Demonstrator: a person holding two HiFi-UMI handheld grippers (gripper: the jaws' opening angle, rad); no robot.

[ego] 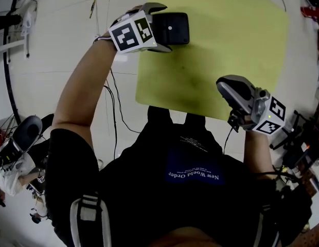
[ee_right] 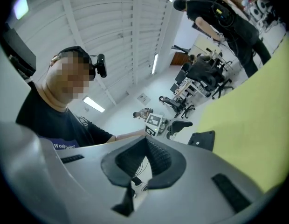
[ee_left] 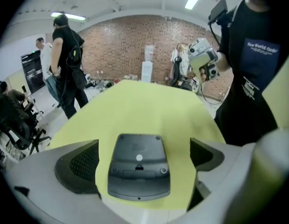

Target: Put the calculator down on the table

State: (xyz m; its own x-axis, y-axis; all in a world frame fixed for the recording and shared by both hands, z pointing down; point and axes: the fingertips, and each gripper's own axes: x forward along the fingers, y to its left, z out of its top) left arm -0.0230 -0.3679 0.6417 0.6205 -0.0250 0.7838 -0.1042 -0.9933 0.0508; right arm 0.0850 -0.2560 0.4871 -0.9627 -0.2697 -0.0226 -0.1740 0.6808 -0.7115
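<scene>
The black calculator [ego: 173, 28] lies back side up on the yellow table [ego: 226, 50], close to its left edge. My left gripper [ego: 164, 28] is open, one jaw on each side of the calculator with a gap showing on both sides. In the left gripper view the calculator [ee_left: 138, 164] rests flat on the table [ee_left: 149, 111] between the fingers [ee_left: 79, 164]. My right gripper [ego: 229, 86] hovers over the table's near right edge, shut on nothing. In the right gripper view the pads [ee_right: 158, 157] meet, and the calculator [ee_right: 202, 140] shows far off.
Cables run over the pale floor [ego: 61, 45] left of the table. Equipment clutters the right side [ego: 303, 153]. A person in black [ee_left: 67, 73] stands beyond the table's far left. Office chairs [ee_right: 200, 85] stand farther back in the room.
</scene>
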